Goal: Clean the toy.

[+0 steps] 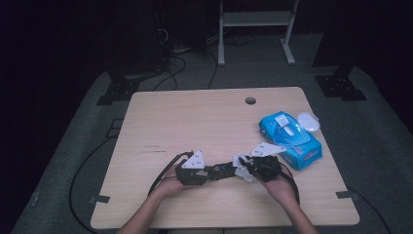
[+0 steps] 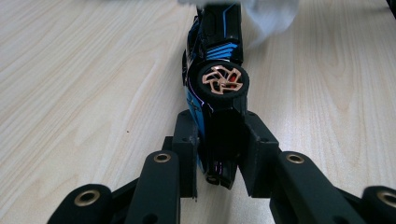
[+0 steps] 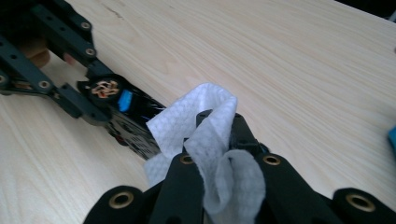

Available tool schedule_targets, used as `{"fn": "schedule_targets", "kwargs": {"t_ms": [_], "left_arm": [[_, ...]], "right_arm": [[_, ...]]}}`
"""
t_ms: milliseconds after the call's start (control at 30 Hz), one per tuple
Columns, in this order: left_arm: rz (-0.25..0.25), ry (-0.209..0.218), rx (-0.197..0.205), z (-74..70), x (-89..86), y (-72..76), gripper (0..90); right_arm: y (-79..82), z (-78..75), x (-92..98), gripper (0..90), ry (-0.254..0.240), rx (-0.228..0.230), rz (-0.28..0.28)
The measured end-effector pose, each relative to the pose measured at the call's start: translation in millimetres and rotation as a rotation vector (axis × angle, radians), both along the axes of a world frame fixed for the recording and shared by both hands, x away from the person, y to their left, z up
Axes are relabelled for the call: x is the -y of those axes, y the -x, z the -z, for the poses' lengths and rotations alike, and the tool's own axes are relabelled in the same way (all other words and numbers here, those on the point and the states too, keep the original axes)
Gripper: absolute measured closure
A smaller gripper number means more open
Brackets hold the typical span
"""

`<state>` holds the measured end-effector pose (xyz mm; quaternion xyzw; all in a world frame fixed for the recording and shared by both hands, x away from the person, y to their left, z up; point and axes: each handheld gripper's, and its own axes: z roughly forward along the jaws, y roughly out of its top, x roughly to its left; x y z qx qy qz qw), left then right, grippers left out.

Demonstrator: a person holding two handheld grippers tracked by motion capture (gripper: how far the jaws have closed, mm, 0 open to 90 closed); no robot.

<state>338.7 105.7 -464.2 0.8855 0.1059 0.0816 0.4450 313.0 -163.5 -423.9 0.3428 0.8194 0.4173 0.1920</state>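
Observation:
A black and blue toy car (image 1: 221, 169) lies on its side on the wooden table (image 1: 195, 122), near the front edge. My left gripper (image 2: 219, 135) is shut on one end of the car (image 2: 217, 70), whose copper-spoked wheel (image 2: 222, 80) faces up. My right gripper (image 3: 219, 128) is shut on a folded white wet wipe (image 3: 205, 116), which touches the other end of the car (image 3: 130, 121). From above, the left gripper (image 1: 209, 172) and the right gripper (image 1: 247, 168) face each other, with the wipe (image 1: 242, 166) between them.
A blue pack of wet wipes (image 1: 292, 139) lies at the table's right edge, with a white lid (image 1: 308, 121) just behind it. A round cable hole (image 1: 250, 101) sits near the far edge. Cables trail off the front on both sides.

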Motion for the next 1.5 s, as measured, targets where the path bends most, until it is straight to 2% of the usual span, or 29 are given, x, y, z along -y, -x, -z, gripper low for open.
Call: {"fn": "schedule_targets", "kwargs": {"t_ms": [167,233,267,367,500,533,567,600,633,733,800,833,867,900,933,1067,1100,1133,1233,1433,1500], "left_arm": [[-0.005,0.004,-0.007,0.2,-0.5,-0.8,70.5],[-0.009,0.011,-0.013,0.9,-0.8,-1.0,70.5],[-0.007,0.01,-0.009,0.8,-0.7,-1.1,70.5],[-0.006,0.01,-0.009,0.7,-1.5,-1.1,70.5],[0.001,-0.001,0.002,-0.1,-1.7,-0.6,70.6],[0.002,-0.006,0.004,-0.3,-1.5,-0.2,70.5],[0.002,-0.006,0.004,-0.3,-1.5,-0.2,70.5],[0.002,-0.001,0.002,0.1,-1.3,-0.5,70.5],[0.0,-0.001,0.001,0.1,-0.4,-0.5,70.5],[0.002,-0.002,-0.001,0.0,0.1,-0.7,70.5],[0.0,0.003,-0.004,0.4,-0.3,-1.1,70.5],[0.0,0.004,-0.005,0.5,-0.5,-1.3,70.5],[0.001,0.006,-0.006,0.6,-0.9,-1.7,70.5],[0.001,0.006,-0.006,0.6,-0.9,-1.7,70.5],[0.0,0.005,-0.008,0.5,-2.1,-1.9,70.5],[0.003,0.004,-0.006,0.3,-2.9,-1.3,70.6],[0.003,0.002,-0.006,0.2,-2.9,-1.4,70.6],[0.004,-0.001,-0.002,0.0,-1.9,-1.2,70.5],[0.004,-0.003,-0.002,-0.2,-1.5,-1.0,70.5],[0.006,0.002,-0.009,0.1,-2.9,-1.8,70.5],[0.006,0.001,-0.009,0.1,-2.0,-2.3,70.5]], "right_arm": [[0.7,-0.2,-3.6,85.2,0.005,0.002,0.007],[2.6,-0.3,-14.9,85.2,-0.007,0.007,-0.029],[4.5,1.8,-26.8,85.2,-0.025,0.005,-0.082],[6.9,2.5,-35.1,85.2,0.004,0.026,-0.099],[4.2,1.0,-22.9,85.2,0.009,0.023,-0.064],[3.0,1.5,-4.7,85.2,-0.008,0.018,-0.016],[3.0,1.5,-4.7,85.2,-0.008,0.018,-0.016],[2.4,1.6,1.5,85.2,-0.003,0.012,0.009],[0.7,2.3,15.7,85.2,-0.033,-0.006,0.04],[0.9,1.3,16.1,85.2,-0.02,-0.004,0.049],[1.7,1.1,5.1,85.2,-0.024,0.005,0.009],[1.7,1.1,5.1,85.2,-0.024,0.005,0.009],[2.3,1.4,-4.0,85.2,-0.038,0.004,-0.032],[2.3,1.4,-4.0,85.2,-0.038,0.004,-0.032],[2.9,1.4,-9.5,85.2,-0.017,0.019,-0.042],[1.2,0.9,-1.7,85.2,-0.015,0.013,-0.01],[-0.4,1.6,5.2,85.2,-0.014,0.009,0.012],[-2.2,1.9,14.3,85.2,-0.037,-0.007,0.034],[-1.2,0.8,14.4,85.2,-0.011,0.004,0.038],[0.2,0.7,14.6,85.2,-0.005,0.006,0.025],[0.2,1.9,18.4,85.2,-0.021,-0.005,0.039]]}}
